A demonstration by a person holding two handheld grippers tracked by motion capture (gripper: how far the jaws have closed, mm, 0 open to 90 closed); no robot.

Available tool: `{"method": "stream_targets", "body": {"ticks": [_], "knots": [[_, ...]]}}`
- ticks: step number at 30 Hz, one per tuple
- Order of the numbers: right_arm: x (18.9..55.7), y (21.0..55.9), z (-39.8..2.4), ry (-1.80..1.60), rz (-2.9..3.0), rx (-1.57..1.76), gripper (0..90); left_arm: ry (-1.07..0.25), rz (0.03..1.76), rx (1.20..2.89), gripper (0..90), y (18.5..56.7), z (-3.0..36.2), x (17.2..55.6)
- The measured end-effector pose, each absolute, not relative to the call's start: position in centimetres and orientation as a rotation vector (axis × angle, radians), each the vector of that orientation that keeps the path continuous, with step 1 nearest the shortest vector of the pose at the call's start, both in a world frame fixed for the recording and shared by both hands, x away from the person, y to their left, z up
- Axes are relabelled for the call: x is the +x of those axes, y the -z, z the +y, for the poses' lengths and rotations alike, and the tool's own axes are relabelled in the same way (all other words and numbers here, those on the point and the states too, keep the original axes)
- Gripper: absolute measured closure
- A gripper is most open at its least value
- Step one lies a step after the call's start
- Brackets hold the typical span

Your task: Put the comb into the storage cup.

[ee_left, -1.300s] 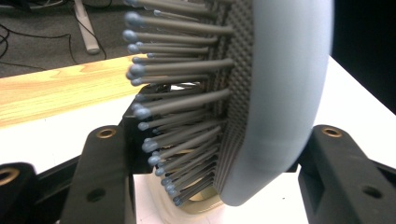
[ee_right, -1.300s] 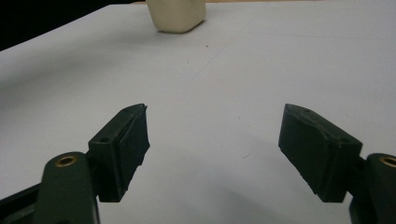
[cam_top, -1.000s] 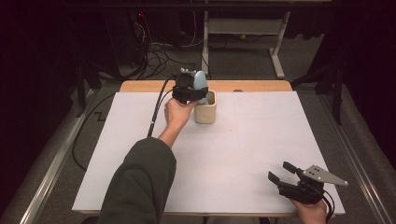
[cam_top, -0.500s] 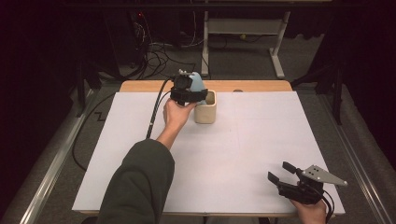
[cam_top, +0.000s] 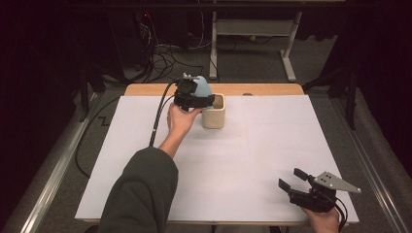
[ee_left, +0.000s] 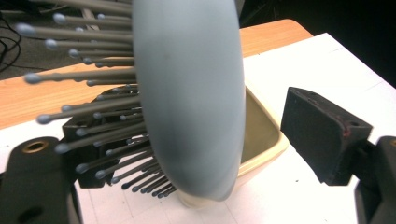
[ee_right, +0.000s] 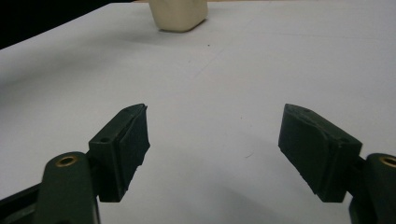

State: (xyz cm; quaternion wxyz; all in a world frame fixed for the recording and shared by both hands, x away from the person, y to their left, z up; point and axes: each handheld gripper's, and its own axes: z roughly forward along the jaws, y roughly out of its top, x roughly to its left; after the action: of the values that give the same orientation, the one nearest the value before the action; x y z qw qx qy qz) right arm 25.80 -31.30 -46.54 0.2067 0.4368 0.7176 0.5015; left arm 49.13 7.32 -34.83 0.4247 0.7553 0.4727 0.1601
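you are working at one table [cam_top: 272, 160], its top covered in smooth white sheet with a strip of bare wood showing along the far edge. one cream cup [cam_top: 214, 110], squarish with rounded corners and a glossy finish, is standing near that far edge. one hairbrush [ee_left: 191, 93], pale blue-grey with a smooth oval back and many thin ball-tipped bristles, is hanging head-down over the cup's open mouth, between the jaws of your left gripper [cam_top: 194, 94]. those jaws are standing wide apart, the pad on the smooth side clear of the brush; whether the bristle-side pad is touching, you cannot tell. your right gripper [cam_top: 296, 180] is resting low at the near right corner, well apart from the cup, its two black pads spread wide and gripping nothing
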Motion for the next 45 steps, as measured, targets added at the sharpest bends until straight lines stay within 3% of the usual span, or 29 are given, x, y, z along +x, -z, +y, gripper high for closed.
{"method": "stream_targets", "body": {"ticks": [45], "knots": [[25.8, 46.5, -31.3, -1.394, 1.992, 1.216, 25.1, -0.432, 1.129, 1.931, 23.0, 34.4, 9.7, 47.1]]}}
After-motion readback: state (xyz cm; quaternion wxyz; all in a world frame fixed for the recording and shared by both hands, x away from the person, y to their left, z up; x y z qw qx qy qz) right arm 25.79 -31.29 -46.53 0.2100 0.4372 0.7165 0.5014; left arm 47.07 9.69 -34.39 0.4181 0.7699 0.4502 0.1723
